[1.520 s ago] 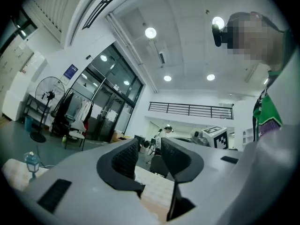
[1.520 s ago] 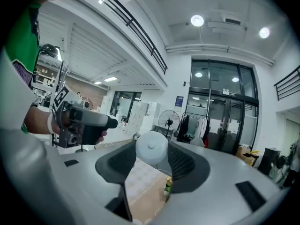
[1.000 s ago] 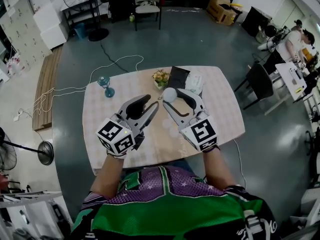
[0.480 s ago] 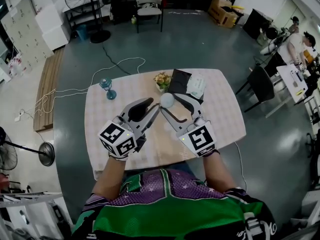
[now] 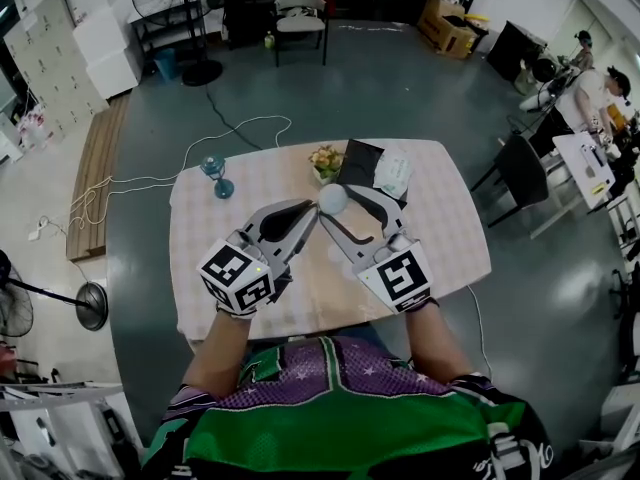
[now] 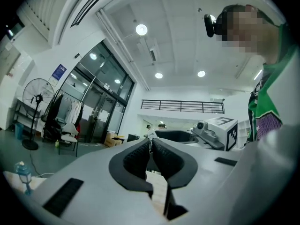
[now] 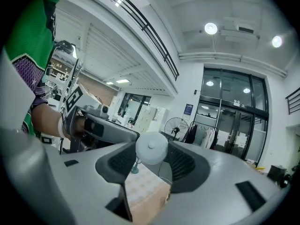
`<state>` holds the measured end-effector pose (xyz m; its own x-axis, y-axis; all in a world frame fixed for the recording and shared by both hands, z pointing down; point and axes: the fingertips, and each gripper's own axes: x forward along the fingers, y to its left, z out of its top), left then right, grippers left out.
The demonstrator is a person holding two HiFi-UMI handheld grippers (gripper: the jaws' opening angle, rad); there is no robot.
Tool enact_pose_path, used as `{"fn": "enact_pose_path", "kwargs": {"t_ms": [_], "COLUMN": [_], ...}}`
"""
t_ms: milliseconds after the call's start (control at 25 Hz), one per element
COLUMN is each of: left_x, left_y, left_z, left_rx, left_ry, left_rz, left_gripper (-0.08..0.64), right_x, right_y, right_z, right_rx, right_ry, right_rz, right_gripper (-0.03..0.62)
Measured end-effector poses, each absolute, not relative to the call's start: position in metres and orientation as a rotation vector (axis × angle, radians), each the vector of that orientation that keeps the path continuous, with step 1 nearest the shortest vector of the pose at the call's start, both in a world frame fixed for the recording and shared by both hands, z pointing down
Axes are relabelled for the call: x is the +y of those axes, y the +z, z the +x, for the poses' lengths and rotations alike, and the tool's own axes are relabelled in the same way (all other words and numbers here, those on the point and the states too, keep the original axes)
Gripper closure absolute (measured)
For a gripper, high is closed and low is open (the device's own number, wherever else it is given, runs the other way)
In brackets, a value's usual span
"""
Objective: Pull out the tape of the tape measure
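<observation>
A round white tape measure [image 5: 333, 199] hangs above the table, and my right gripper [image 5: 341, 197] is shut on its case. The right gripper view has the case [image 7: 151, 148] pressed between both dark pads [image 7: 123, 162]. My left gripper [image 5: 313, 211] reaches in from the left, its tips right beside the case. Its jaws are closing, and in the left gripper view the pads [image 6: 137, 157] stand almost together around a narrow slit. A thin pale strip, seemingly the tape's end, shows in that slit at the tips [image 6: 151, 142]. The drawn-out tape itself I cannot make out.
On the pale table [image 5: 440, 230] stand a blue stemmed glass [image 5: 213, 174], a small flower pot [image 5: 323, 158], a black book [image 5: 357, 160] and a white pack [image 5: 391, 171]. A dark chair [image 5: 520, 164] stands to the right. A white cable [image 5: 150, 173] crosses the floor on the left.
The left gripper's jaws went from wide open to nearly together beside the tape measure. Both grippers drifted slightly; the right kept its hold on the case.
</observation>
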<state>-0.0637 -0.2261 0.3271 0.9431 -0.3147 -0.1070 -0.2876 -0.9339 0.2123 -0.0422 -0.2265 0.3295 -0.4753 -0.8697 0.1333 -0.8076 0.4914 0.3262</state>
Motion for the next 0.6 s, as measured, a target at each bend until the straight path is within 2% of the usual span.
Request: {"fn": "enact_pose_path", "kwargs": {"t_ms": [600], "left_x": [-0.24], "left_y": [0.328], "left_z": [-0.107], "left_rx": [-0.695], "left_ry": [-0.152], "left_rz": [2.971], "left_gripper": [0.528], "right_x": [-0.229], "right_y": [0.333], "right_z": [-0.012], "right_rx": [-2.356], "right_ry": [-0.3], "right_rz": [1.521], "right_gripper": [0.374]}}
